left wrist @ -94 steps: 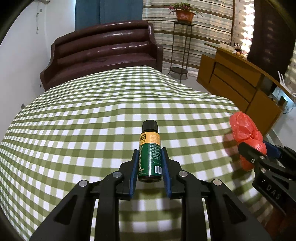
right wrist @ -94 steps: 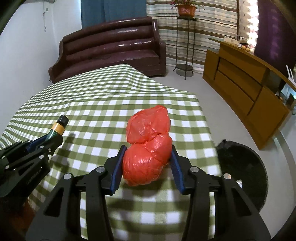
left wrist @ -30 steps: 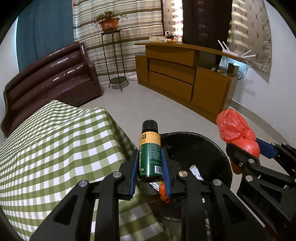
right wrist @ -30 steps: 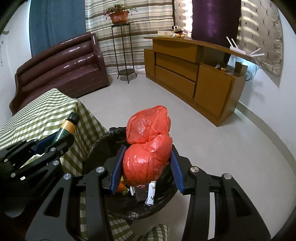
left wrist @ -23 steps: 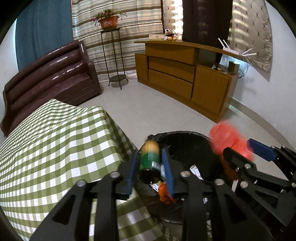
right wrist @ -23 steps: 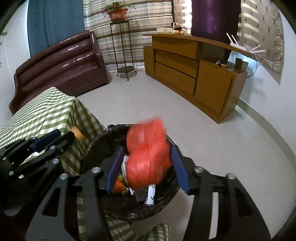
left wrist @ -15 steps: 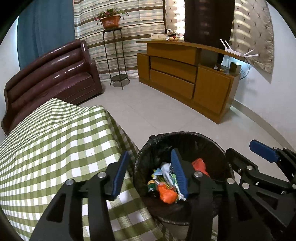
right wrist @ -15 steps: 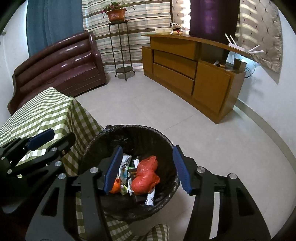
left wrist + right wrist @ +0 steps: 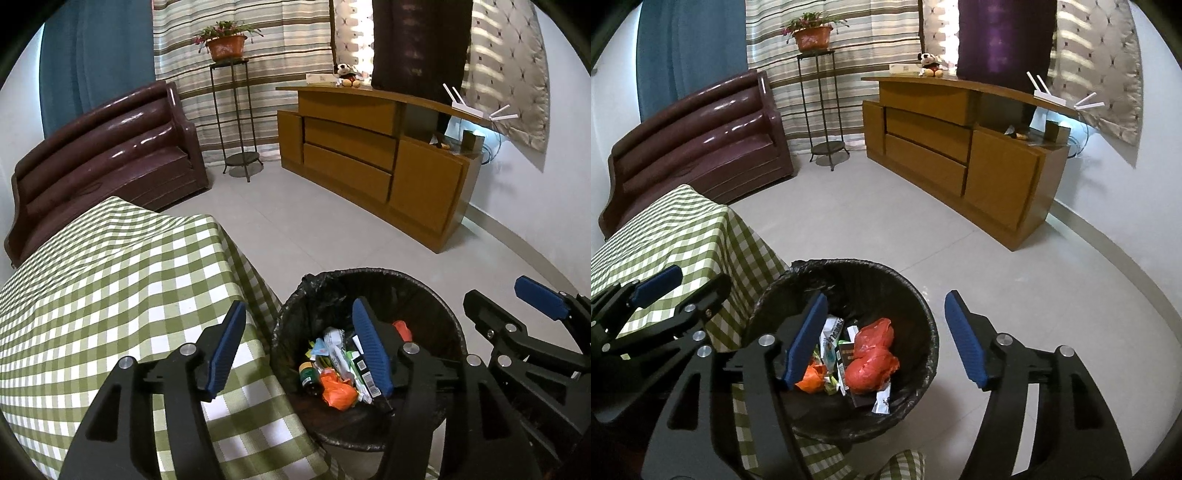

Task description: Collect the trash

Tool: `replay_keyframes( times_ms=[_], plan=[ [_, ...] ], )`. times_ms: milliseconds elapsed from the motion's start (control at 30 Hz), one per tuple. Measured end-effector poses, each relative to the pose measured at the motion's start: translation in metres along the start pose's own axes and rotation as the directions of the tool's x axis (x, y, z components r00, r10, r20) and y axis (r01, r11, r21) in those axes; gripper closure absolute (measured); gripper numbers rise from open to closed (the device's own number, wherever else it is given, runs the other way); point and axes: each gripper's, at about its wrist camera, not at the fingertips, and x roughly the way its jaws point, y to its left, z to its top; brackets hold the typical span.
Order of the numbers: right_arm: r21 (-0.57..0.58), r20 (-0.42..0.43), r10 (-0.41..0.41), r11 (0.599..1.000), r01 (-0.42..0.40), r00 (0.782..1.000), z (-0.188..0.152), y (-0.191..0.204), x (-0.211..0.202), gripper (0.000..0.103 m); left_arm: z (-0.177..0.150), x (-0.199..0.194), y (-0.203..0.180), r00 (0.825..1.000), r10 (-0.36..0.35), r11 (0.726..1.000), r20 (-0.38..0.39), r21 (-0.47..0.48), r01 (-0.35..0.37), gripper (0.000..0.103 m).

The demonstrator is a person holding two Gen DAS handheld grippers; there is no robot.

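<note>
**Both claws spread above the lined bin, trash lying inside**

- Bin [image 9: 923, 325]: round, black-lined, standing on pale floor tile, its left rim touching the hanging edge of the green checked tablecloth [image 9: 110, 280]. Bare floor runs right and far from it toward the wooden sideboard [image 9: 369, 155]; a brown sofa [image 9: 103, 155] stands at the far left past the table.
- Left gripper [image 9: 299, 347]: released, jaws wide and holding nothing. Its left blue pad hangs over the table's corner, its right pad over the bin's mouth.
- Right gripper [image 9: 886, 339]: released, jaws wide and holding nothing. Its left pad sits over the bin's opening, its right pad outside the right rim, over bare floor.
- Red bag [image 9: 873, 354]: in the bin, right of centre, two-lobed, long axis running near to far, lying below and between the right gripper's pads.
- Green bottle [image 9: 307, 373]: in the bin at its left side, on its side, dark end toward the camera in the left wrist view, below the gap of the left gripper's pads.
- Other contents: an orange wrapper [image 9: 338, 391] just right of the bottle, and white packets [image 9: 831, 336] between bottle and bag.
</note>
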Motion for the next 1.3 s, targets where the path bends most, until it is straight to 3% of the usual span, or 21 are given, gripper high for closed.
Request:
replay_keyframes(
  times_ms=[233, 600, 967, 1300],
  plan=[
    [-0.002, 0.027, -0.022, 1.000, 0.022, 0.999, -0.002, 0.002, -0.012, 0.032, -0.004, -0.014, 0.013, 1.000, 0.009, 1.000, 0.022, -0.025, -0.008, 0.032],
    [-0.024, 0.088, -0.021, 0.999, 0.023, 0.996, -0.008, 0.008, -0.053, 0.024, -0.015, -0.070, 0.027, 0.994, 0.050, 0.997, 0.100, -0.069, -0.044, 0.026],
    [-0.025, 0.160, -0.010, 1.000, 0.014, 0.987, -0.016, 0.013, -0.100, 0.023, -0.029, -0.117, 0.036, 0.984, 0.096, 0.991, 0.149, -0.106, -0.081, 0.024],
    [-0.042, 0.193, 0.007, 0.999, 0.001, 0.981, -0.022, 0.017, -0.121, 0.023, -0.040, -0.134, 0.042, 0.978, 0.119, 0.986, 0.171, -0.139, -0.095, 0.024]
  ],
)
